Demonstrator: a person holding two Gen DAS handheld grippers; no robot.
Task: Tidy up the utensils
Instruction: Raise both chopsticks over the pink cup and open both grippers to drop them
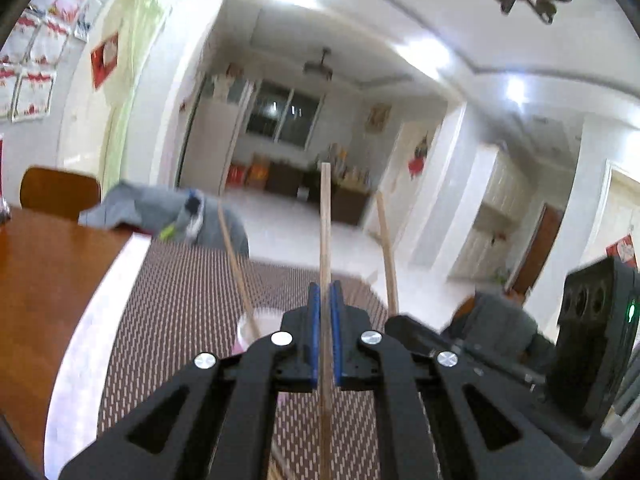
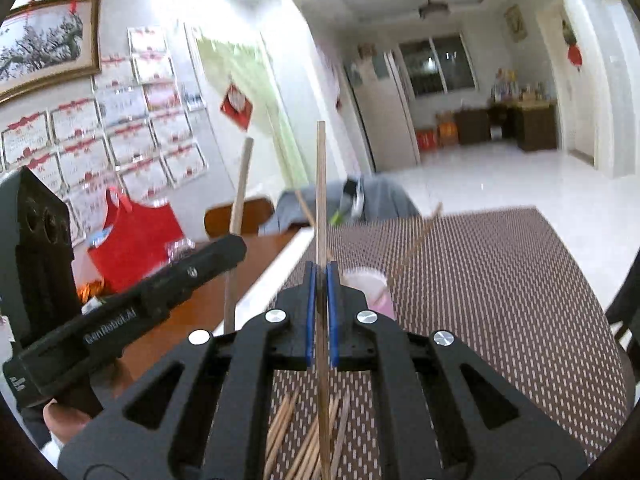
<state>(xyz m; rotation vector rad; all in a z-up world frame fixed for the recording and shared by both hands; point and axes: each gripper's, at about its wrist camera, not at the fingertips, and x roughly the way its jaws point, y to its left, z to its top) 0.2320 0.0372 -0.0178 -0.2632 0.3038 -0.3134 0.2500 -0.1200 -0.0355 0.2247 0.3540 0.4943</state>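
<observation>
Chopsticks (image 1: 325, 240) (image 2: 321, 200) feel light, stiff and slick; my left tongs (image 1: 325, 300) and right tongs (image 2: 321, 276) each pinch one mid-shaft, where I judge it balances.

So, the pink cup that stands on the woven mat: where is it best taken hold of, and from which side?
Probably by its wall just under the rim, coming level from the near side. The pink cup stands upright on the mat, and chopsticks lean out of its top, so a grip from above would likely strike them.
</observation>
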